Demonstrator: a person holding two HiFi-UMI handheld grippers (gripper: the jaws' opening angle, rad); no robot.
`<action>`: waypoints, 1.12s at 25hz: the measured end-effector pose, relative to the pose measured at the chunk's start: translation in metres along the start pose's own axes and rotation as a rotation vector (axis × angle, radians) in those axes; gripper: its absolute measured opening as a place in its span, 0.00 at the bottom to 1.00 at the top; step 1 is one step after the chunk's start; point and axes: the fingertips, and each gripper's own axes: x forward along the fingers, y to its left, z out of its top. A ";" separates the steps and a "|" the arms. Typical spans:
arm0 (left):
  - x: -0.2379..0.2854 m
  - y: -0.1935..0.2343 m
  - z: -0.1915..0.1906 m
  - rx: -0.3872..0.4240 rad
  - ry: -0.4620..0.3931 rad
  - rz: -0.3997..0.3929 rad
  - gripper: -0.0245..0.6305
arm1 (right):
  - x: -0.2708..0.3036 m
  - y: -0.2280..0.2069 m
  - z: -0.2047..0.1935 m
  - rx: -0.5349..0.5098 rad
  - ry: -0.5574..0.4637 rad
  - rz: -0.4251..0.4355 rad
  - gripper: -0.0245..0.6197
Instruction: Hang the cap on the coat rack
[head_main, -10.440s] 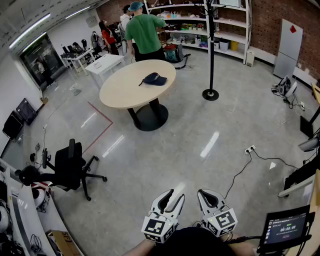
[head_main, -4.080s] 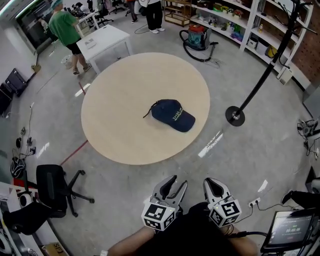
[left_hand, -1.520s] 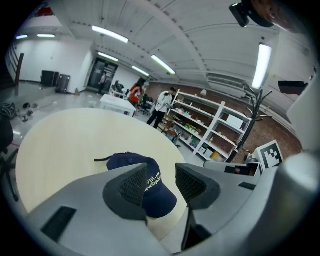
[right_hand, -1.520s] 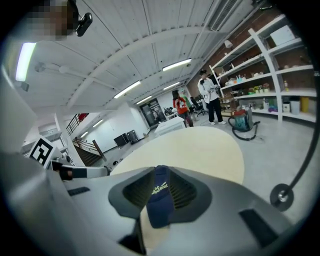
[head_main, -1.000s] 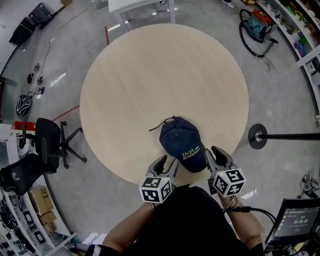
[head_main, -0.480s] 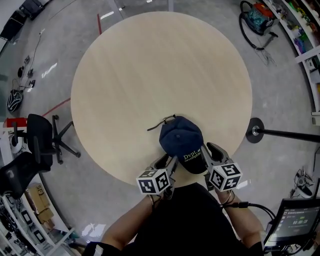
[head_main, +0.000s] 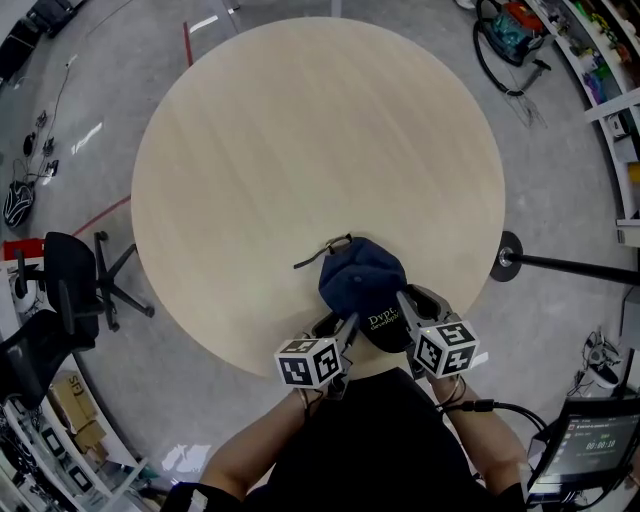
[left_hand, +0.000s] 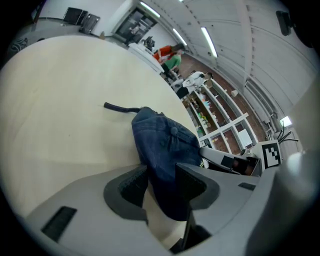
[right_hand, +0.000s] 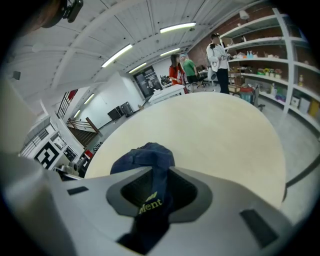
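A dark blue cap (head_main: 360, 283) with pale lettering lies near the front edge of the round beige table (head_main: 300, 130). My left gripper (head_main: 338, 326) is at the cap's left side and is shut on its crown fabric (left_hand: 160, 145), which fills the gap between the pads. On the cap's right side, my right gripper (head_main: 412, 299) is shut on the lettered brim (right_hand: 147, 202). The cap is bunched up between the two grippers. The coat rack's round base (head_main: 505, 258) stands on the floor right of the table, and its pole runs off the right edge.
A black office chair (head_main: 65, 290) stands on the floor to the left of the table. A vacuum cleaner (head_main: 500, 45) and shelves are at the upper right. A small screen (head_main: 585, 450) sits at the lower right. People stand far off by the shelves (right_hand: 217, 50).
Both grippers have moved forward onto the cap and closed on it from either side. The cap now looks more bunched than half a second ago.
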 end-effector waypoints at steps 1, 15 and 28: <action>0.001 0.001 0.000 0.000 0.004 -0.002 0.31 | 0.001 -0.001 0.000 0.003 0.004 -0.002 0.19; -0.002 0.001 0.013 0.094 -0.020 -0.042 0.08 | -0.004 0.003 -0.007 0.051 -0.005 -0.073 0.06; -0.018 -0.056 0.040 0.233 -0.073 -0.156 0.06 | -0.065 0.001 0.017 0.178 -0.263 -0.081 0.06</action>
